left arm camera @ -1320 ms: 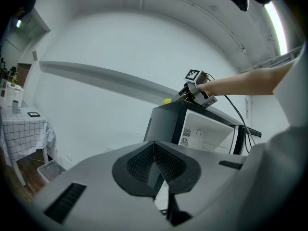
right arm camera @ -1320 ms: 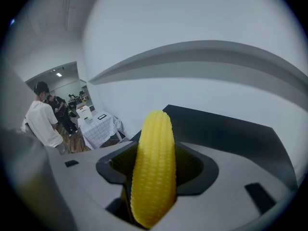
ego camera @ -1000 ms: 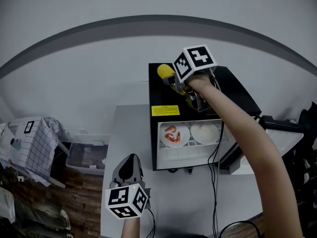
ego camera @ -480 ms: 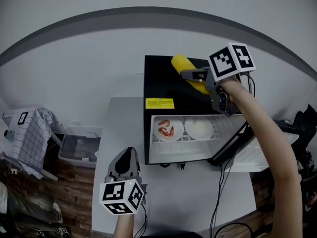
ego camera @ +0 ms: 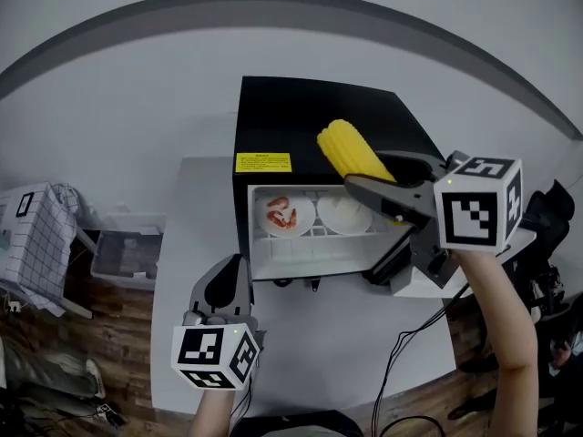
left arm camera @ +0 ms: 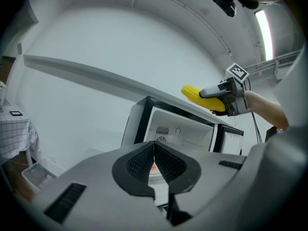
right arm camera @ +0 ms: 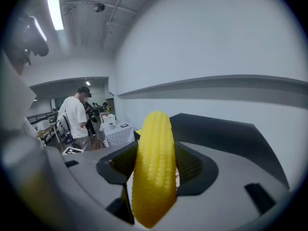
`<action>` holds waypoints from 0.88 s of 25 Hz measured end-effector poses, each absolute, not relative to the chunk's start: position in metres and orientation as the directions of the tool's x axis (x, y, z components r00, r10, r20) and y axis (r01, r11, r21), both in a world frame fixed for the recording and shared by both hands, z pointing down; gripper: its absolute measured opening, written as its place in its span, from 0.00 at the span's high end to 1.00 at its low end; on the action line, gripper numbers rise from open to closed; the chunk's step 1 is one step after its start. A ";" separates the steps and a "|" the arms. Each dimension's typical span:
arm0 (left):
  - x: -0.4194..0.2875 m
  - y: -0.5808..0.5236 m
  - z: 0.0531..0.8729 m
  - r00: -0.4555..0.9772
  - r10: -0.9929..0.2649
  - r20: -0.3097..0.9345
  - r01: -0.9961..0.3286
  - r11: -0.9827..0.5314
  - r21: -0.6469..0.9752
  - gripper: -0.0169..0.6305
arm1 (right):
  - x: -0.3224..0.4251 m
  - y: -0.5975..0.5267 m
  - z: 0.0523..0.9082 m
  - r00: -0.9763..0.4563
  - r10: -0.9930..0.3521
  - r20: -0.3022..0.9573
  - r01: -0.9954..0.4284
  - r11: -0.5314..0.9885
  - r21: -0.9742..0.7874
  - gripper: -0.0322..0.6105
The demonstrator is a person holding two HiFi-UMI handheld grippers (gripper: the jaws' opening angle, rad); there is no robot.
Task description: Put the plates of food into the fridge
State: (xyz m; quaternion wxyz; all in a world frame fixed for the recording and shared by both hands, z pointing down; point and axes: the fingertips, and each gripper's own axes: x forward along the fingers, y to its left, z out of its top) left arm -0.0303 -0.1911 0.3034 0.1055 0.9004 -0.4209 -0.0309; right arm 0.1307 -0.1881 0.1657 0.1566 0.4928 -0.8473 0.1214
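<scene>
Already two plates sit side by side on the shelf of the open fridge (ego camera: 301, 121): the left plate (ego camera: 289, 215) carries something red (shrimp, by the look of it), while the right plate (ego camera: 345, 215) looks white and I cannot tell what, if anything, is on it. The fridge is a small black box standing on a pale surface (ego camera: 319, 335), its door swung out to the right.

A yellow corn cob (ego camera: 353, 151) is up in the air in front of the fridge's top edge, above the opening. The right gripper (right arm camera: 153, 163) is clamped on it, one jaw on each side of its lower half. The left gripper (left arm camera: 154, 153) is empty, with its jaws pressed together. It is held low over the surface in front of the fridge.

The step in hand looks like bringing the last piece of food in. The next move probably calls for lowering the cob below the top edge and easing it through the opening, perhaps onto the right plate. The tip should be kept clear of both plates. Shutting the door would come after that.
</scene>
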 end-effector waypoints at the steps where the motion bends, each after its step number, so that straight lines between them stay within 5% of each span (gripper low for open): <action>1: -0.027 -0.188 0.303 0.649 -0.760 0.029 -0.747 -0.631 0.210 0.96 | 0.128 -0.178 0.171 -0.480 -0.796 0.370 -0.867 0.494 -0.062 0.57; 9: -0.011 -0.163 0.312 0.674 -0.739 0.019 -0.730 -0.661 0.175 0.96 | 0.114 -0.115 0.228 -0.541 -0.800 0.261 -0.841 0.523 -0.141 0.57; 22: -0.016 -0.152 0.362 0.642 -0.764 0.068 -0.764 -0.629 0.145 0.96 | 0.134 -0.112 0.415 -0.423 -0.854 0.303 -0.904 0.376 -0.203 0.57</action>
